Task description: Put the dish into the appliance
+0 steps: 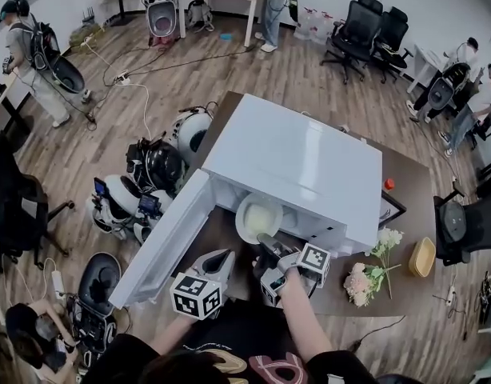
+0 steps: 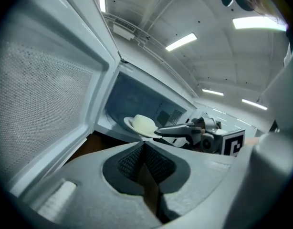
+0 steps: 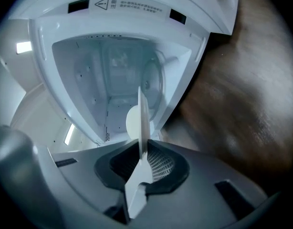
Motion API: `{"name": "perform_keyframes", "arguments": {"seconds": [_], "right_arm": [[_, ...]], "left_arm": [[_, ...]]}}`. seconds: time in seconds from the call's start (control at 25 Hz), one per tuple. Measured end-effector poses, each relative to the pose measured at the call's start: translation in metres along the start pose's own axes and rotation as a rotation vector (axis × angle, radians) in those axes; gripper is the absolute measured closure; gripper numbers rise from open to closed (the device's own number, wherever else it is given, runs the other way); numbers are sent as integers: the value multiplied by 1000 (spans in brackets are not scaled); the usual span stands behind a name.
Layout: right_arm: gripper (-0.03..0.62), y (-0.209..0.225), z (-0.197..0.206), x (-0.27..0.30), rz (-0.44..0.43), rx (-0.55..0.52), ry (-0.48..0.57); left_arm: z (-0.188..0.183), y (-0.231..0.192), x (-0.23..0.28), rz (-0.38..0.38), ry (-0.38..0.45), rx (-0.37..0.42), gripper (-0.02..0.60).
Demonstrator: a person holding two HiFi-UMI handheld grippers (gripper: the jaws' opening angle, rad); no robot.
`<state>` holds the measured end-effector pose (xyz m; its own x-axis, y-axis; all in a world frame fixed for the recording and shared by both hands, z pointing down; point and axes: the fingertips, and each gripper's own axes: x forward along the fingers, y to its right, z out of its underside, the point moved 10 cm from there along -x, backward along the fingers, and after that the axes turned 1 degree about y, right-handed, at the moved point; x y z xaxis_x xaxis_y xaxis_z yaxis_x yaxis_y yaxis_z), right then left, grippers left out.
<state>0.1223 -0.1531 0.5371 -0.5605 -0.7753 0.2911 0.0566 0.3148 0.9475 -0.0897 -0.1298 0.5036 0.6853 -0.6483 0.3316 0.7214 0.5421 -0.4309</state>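
- We see right gripper [image 1: 267, 246] clamped on the white dish [image 1: 257, 214] rim, dish at the microwave [image 1: 309, 162] mouth (door [image 1: 161, 246] swung open).
- Left gripper [image 1: 224, 256] jaws together, empty, beside that door, near the table [image 1: 409, 186] front edge.

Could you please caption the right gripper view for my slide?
Right tongs hold the dish edge-on before the open microwave.

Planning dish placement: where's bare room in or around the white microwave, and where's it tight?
Free: inside the white microwave, bare behind the white dish held by the right gripper; brown tabletop right of it, toward the back. Crowded: pink-and-white flowers and yellow bowl front right; left gripper by the open door.
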Motion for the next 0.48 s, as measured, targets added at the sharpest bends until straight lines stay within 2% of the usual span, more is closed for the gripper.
{"name": "perform_keyframes", "arguments": {"seconds": [0.48], "right_arm": [[534, 8, -28, 13, 15, 52, 33]], "left_arm": [[2, -9, -5, -86, -11, -28, 572]]}}
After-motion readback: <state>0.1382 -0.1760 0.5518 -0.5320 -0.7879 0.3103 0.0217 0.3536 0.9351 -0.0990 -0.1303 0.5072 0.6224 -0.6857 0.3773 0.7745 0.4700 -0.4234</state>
